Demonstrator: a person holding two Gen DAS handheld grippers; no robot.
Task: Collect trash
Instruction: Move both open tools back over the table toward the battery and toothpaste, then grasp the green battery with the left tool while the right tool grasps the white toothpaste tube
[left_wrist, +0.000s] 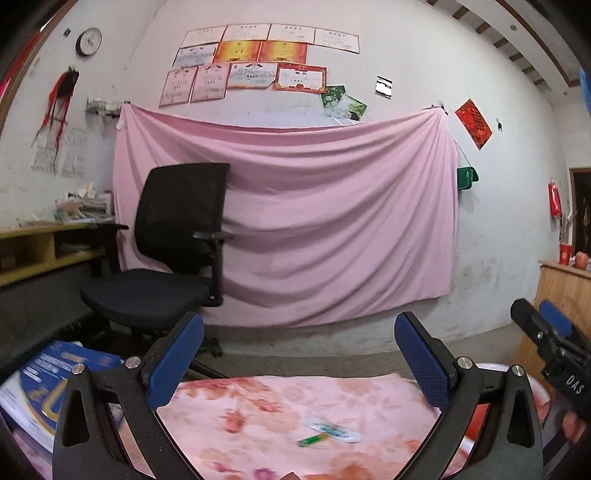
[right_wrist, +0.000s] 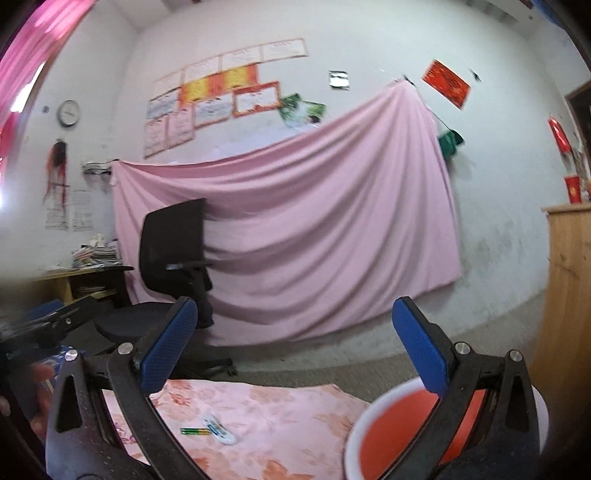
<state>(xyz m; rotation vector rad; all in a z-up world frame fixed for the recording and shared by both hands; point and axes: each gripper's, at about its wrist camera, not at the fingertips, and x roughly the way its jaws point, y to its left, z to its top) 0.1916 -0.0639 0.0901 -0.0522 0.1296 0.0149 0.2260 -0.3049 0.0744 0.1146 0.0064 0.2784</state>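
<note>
I see both left gripper (left_wrist: 299, 354) and right gripper (right_wrist: 295, 343) released, empty; wrappers (left_wrist: 332, 430) on floral cloth (left_wrist: 258, 398) below left jaws, red bin (right_wrist: 406, 424) under right.

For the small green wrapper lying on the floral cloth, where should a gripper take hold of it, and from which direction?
Grip the green wrapper across its narrow width near the middle, coming straight down from above. It is a thin strip lying flat on the floral cloth, so there is no edge to reach from the side. Its one end sits against the white wrapper, so the free end looks safer. Both grippers are open.
</note>
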